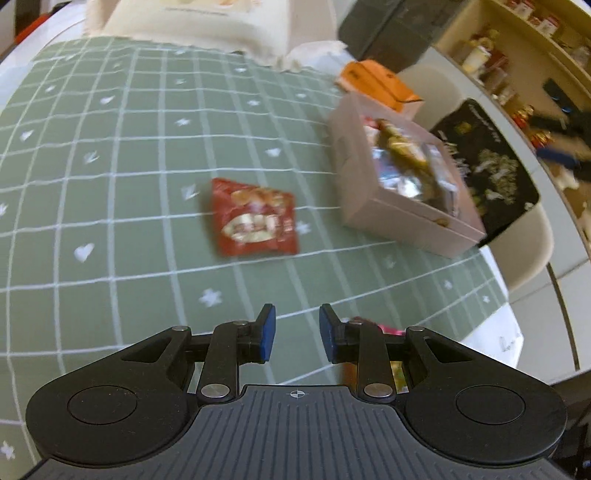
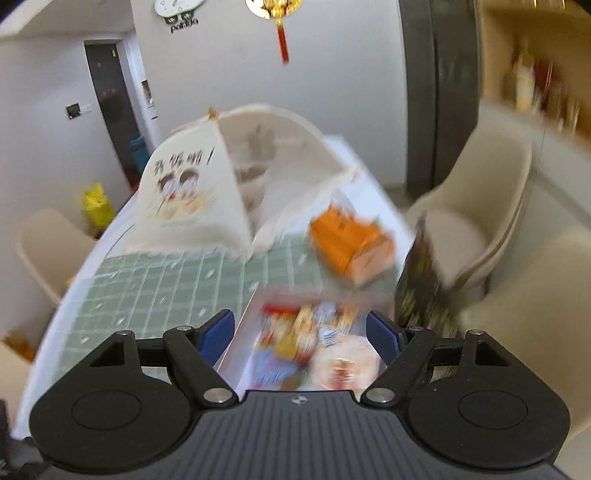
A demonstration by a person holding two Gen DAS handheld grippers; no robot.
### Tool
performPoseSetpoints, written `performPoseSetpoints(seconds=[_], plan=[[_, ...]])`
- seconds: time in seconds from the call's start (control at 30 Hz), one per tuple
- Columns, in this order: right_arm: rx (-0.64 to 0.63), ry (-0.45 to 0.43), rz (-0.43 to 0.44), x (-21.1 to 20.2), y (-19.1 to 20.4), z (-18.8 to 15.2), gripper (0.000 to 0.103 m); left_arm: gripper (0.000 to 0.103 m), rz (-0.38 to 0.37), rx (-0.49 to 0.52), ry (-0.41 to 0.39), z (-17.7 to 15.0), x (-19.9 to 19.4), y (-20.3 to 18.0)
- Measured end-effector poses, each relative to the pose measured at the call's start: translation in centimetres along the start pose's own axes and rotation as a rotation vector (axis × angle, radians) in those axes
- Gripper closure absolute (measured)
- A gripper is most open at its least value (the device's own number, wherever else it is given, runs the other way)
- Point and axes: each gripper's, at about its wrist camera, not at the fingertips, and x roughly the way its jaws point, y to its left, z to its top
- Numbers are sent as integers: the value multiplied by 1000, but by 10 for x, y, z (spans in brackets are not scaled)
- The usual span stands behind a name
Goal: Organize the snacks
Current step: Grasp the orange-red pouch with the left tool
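Note:
A red snack packet (image 1: 255,221) lies flat on the green checked tablecloth (image 1: 110,184), ahead of my left gripper (image 1: 297,334), which is open and empty above the cloth. A white open box (image 1: 369,218) holding several wrapped snacks stands to the packet's right. In the right wrist view the same box (image 2: 251,314) with its snacks (image 2: 314,343) lies directly under my right gripper (image 2: 301,338), which is open wide and empty. A pink wrapper (image 1: 391,330) peeks out behind the left gripper's right finger.
An orange carton (image 1: 380,83) (image 2: 351,243) sits beyond the box. A black packet (image 1: 491,170) (image 2: 417,291) stands at the box's right. A cream cloth bag (image 1: 207,33) (image 2: 192,192) stands at the far end of the table. Cream chairs (image 2: 480,206) and shelves (image 1: 517,55) are to the right.

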Motion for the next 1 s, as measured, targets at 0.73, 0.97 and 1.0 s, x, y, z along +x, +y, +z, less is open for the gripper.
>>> performPoseSetpoints(seconds=[0.73,0.97,1.0], plan=[[-461,333,220,-7,98,-211,24,74,159,258,-93,74,78,-13],[-467,325,37,18,94,-229,25,74,47,262,-10,28,60,-14],[-410,323,27,25,85,-222,25,74,15,235,9,22,56,-12]])
